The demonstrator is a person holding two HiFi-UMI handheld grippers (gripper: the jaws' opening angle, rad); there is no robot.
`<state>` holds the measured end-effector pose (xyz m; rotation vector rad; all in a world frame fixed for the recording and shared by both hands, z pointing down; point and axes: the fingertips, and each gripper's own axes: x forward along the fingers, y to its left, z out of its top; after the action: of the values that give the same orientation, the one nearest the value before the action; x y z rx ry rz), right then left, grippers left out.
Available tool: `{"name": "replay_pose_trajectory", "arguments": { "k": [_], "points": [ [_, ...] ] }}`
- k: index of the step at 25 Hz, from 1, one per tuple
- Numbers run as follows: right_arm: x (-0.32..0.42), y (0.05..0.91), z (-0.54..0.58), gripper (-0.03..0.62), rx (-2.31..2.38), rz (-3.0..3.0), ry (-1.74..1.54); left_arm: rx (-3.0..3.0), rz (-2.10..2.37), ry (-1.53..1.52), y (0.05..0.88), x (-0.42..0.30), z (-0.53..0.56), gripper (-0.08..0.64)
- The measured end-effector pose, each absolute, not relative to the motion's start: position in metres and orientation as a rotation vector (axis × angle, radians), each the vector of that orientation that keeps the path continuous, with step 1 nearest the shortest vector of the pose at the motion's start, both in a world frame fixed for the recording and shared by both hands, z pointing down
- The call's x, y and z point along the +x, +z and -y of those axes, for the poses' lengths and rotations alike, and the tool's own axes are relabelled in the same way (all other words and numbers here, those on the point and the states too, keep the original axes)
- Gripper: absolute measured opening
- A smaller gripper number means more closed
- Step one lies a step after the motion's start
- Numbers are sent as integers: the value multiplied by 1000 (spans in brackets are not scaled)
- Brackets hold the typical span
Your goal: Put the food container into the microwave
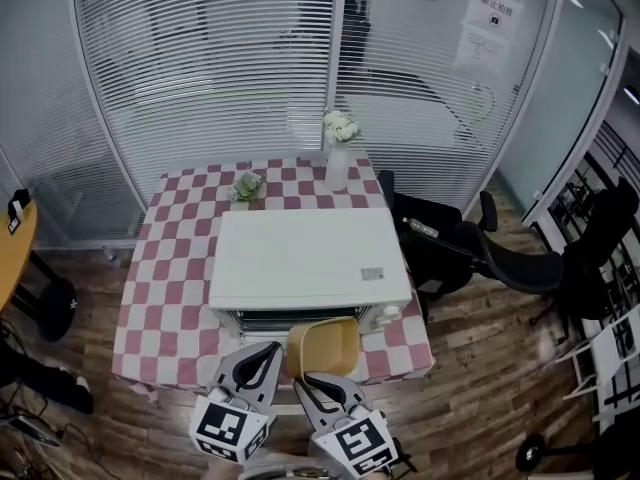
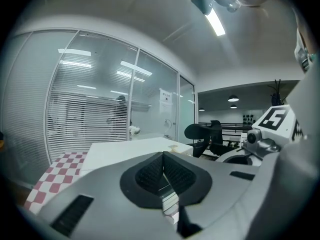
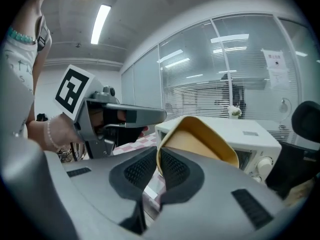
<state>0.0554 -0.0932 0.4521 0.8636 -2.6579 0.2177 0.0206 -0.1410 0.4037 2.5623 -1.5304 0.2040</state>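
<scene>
A white microwave [image 1: 305,256] stands on the table with the pink-and-white checked cloth [image 1: 160,298], its front facing me; I cannot tell how its door stands. In front of it hangs a yellow food container [image 1: 323,346], tilted. My right gripper [image 1: 309,379] is shut on the container's rim [image 3: 172,136], with the microwave [image 3: 250,139] just beyond. My left gripper [image 1: 267,353] sits beside the container on its left, shut with nothing between its pads [image 2: 150,174]. It shows the microwave's top [image 2: 130,150] ahead.
A vase of white flowers [image 1: 338,153] and a small plant [image 1: 247,185] stand behind the microwave. Black office chairs [image 1: 480,248] crowd the table's right side. A glass wall with blinds [image 1: 220,68] is behind. An orange round table [image 1: 12,253] edges in at left.
</scene>
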Motion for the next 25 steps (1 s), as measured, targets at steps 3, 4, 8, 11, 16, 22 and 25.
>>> {"name": "replay_pose_trajectory", "arguments": {
  "k": [3,4,8,11,16,22,25],
  "points": [
    [51,469,95,18,814,2655,234,2542,1548,211,408,20,143,11],
    [50,476,96,18,796,2657,232,2533,1556,216,409,19,144,11],
    [50,502,102,18,717,2631,237,2491,1598,231,415,19,147,11],
    [54,517,108,18,653,2603,243,2448,1635,231,420,21,149,11],
    [65,535,120,18,549,2554,221,2383,1702,210,424,30,151,11],
    [68,550,134,18,461,2505,185,2317,1761,194,431,31,149,11],
    [65,555,144,18,461,2466,162,2298,1776,197,433,21,152,11]
  ]
}}
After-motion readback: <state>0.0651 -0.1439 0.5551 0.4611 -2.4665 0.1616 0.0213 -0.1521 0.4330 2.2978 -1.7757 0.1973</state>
